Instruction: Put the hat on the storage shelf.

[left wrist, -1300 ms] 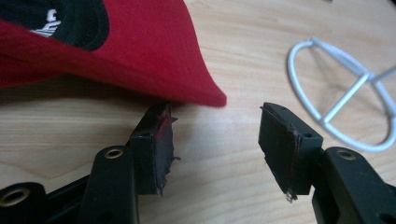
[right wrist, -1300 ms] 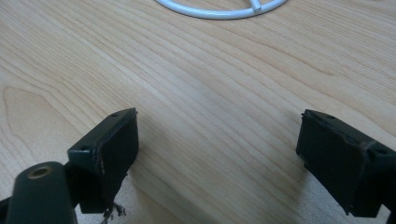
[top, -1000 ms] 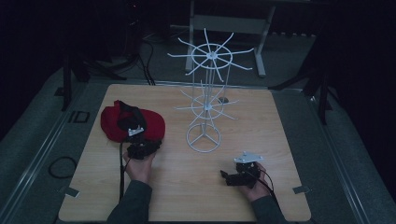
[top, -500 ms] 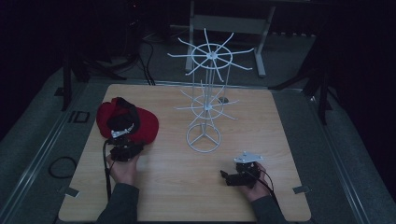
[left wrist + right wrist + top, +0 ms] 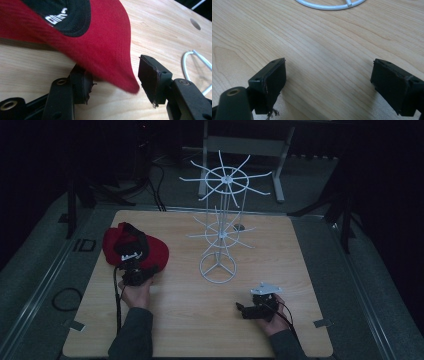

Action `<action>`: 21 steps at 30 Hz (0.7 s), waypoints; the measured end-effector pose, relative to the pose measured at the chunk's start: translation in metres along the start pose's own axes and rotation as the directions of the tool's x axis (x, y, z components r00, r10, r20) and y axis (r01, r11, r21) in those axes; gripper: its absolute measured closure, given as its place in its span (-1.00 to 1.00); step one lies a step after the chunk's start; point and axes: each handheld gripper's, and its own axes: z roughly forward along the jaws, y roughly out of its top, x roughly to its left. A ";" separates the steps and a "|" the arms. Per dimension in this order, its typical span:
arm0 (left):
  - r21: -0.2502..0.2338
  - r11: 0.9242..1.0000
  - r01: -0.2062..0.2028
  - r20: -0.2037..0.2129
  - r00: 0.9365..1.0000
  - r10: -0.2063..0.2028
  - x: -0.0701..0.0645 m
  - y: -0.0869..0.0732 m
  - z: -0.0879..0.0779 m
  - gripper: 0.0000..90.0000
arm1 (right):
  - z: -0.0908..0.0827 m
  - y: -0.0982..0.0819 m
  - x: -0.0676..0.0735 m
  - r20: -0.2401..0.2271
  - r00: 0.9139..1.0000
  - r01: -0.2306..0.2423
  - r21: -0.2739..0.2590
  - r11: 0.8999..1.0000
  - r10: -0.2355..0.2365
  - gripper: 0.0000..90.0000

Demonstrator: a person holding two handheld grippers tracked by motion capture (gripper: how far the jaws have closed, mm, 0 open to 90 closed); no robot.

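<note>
A red cap with a black lining lies upside down on the left of the wooden table. My left gripper is at its near edge. In the left gripper view the cap's brim reaches between the jaws of the left gripper. These jaws have just been opening; the brim lies over the left pad and the right pad stands clear of it. My right gripper rests low at the front right, and in its own view it is open over bare wood.
A white wire hat rack stands mid-table on a ring base, with spokes at two levels. The ring base is just ahead of the right gripper. A round hole is in the tabletop beyond the cap.
My left hand moved left along the cap's near edge, then slightly back toward the cap. The cap shifted a little to the left. The right hand has not moved.
</note>
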 end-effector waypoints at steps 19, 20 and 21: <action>-0.044 0.994 -0.104 0.006 0.995 0.104 0.014 -0.002 -0.003 0.71 | 0.000 0.000 0.000 0.000 1.000 0.000 0.000 1.000 0.000 -0.72; -0.053 0.993 -0.104 0.016 0.994 0.105 0.015 -0.003 -0.004 0.78 | 0.000 0.000 0.000 0.000 1.000 0.000 0.000 1.000 0.000 -0.72; -0.058 0.993 -0.105 0.028 0.994 0.107 0.016 -0.004 -0.005 0.78 | 0.000 0.000 0.000 0.000 1.000 0.000 0.000 1.000 0.000 -0.72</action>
